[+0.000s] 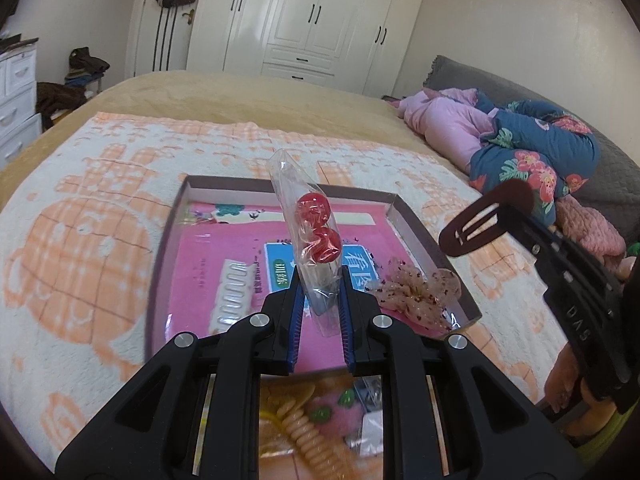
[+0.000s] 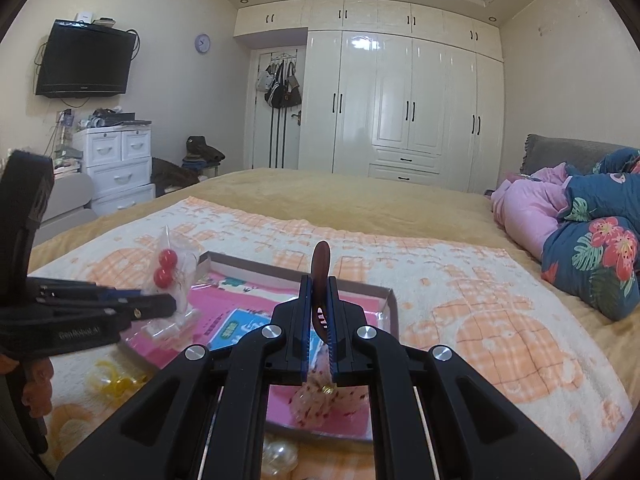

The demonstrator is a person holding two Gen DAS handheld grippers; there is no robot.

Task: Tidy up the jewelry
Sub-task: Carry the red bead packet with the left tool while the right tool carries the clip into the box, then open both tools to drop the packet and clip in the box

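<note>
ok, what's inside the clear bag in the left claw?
Two red beads inside the clear bag. The left claw covers its lower end, so anything there is hidden.

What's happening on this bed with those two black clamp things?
A person is sorting hair accessories and jewelry into a shallow box on the bed. The left gripper has its jaws shut on a clear packet with two red beads, held above the box. The right gripper is shut on a brown snap hair clip. A pale flower ornament already lies in the box.
</note>
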